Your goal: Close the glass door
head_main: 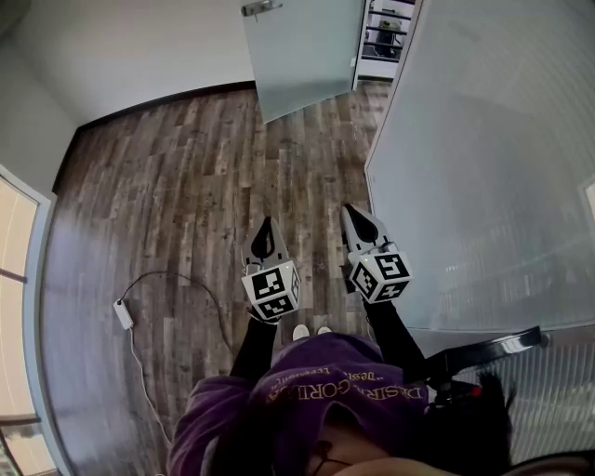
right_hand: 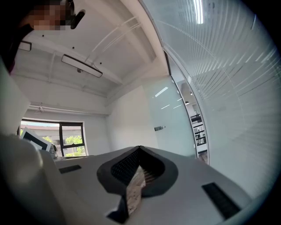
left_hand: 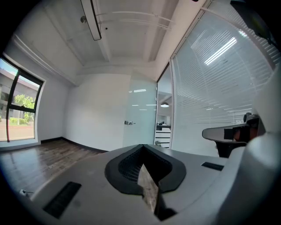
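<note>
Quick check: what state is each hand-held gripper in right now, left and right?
Left hand-held gripper: closed, jaws together, holding nothing.
Right hand-held gripper: closed, jaws together, holding nothing.

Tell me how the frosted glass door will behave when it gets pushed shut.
The glass door is a tall, rigid-looking pane, so it will probably swing as one stiff slab and feel heavy to start moving. Its face looks smooth, so a push there may slip; the metal handle seems the surer contact. Being glass, slamming it seems risky.
</note>
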{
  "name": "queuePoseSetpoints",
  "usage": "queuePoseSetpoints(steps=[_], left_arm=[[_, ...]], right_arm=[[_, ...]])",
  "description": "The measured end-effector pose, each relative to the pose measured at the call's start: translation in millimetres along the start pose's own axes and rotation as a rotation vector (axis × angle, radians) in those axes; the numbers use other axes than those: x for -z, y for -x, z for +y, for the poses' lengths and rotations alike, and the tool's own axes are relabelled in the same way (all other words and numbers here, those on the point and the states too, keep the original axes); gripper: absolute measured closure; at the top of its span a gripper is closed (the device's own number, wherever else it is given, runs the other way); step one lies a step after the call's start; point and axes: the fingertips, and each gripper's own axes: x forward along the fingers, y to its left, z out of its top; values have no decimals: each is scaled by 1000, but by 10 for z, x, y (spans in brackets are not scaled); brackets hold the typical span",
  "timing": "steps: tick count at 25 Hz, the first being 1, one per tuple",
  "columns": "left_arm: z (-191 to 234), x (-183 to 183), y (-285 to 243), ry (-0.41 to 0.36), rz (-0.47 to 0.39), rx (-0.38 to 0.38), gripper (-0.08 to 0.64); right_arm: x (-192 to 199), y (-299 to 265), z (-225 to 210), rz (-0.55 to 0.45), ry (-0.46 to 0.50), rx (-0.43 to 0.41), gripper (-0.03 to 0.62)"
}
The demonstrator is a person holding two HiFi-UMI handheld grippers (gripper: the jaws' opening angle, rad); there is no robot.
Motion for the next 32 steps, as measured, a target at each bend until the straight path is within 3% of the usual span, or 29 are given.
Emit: queuePoseSetpoints(steps=[10, 18, 32], left_arm=[[96, -23, 65, 13, -2, -16, 563], [532, -17, 215, 13, 19, -72, 563], [927, 143, -1, 58, 18, -88, 563]], right_arm=[[-41, -9, 58, -34, -42, -2, 594], [-6, -169, 271, -30, -67, 16, 594], [197, -600, 324, -19, -30, 16, 594]])
